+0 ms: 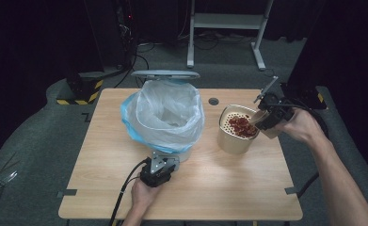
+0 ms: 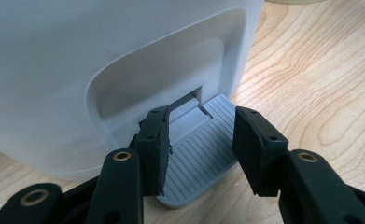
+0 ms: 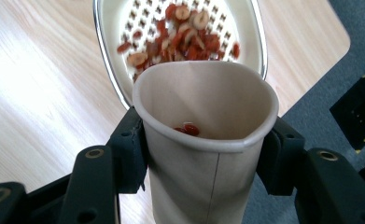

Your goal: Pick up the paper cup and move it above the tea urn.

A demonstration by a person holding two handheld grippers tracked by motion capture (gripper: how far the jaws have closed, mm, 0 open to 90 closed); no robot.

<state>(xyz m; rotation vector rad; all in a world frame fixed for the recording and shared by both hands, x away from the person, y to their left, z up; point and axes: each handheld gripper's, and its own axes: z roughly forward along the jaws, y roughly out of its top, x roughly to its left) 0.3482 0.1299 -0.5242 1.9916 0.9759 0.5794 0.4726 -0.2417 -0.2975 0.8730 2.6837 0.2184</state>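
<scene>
The right gripper (image 3: pixel 203 154) is pinching a paper cup (image 3: pixel 207 140) by its sides, one black jaw on each side, and the rim is getting squashed a little out of round. The cup is tipping over the cream basket (image 1: pixel 237 129), which is sitting on the table (image 1: pixel 210 188) just beside the white bin (image 1: pixel 165 117). Red bits (image 1: pixel 242 126) are lying on the holey floor of the basket, and a few more are sitting inside the cup near its lip. The cup looks very light and soft, so I think a hard squeeze would crush it and a weak one would let it slip. The middle of the wall, where the jaws are now, seems like the best place to hold it. The red bits look small and dry, and they would roll out easily. The right hand (image 1: pixel 300 126) is reaching in from the side with the wrist turning the cup's mouth down toward the basket. The left gripper (image 2: pixel 200 149) is lying low on the table at the front of the bin, jaws a little apart over the grey foot pedal (image 2: pixel 201 158). It may be pushing the pedal down, but the pads are hiding that spot. The bin lid (image 1: pixel 165 74) is standing open, with a plastic bag (image 1: pixel 167 110) lining the bin.
</scene>
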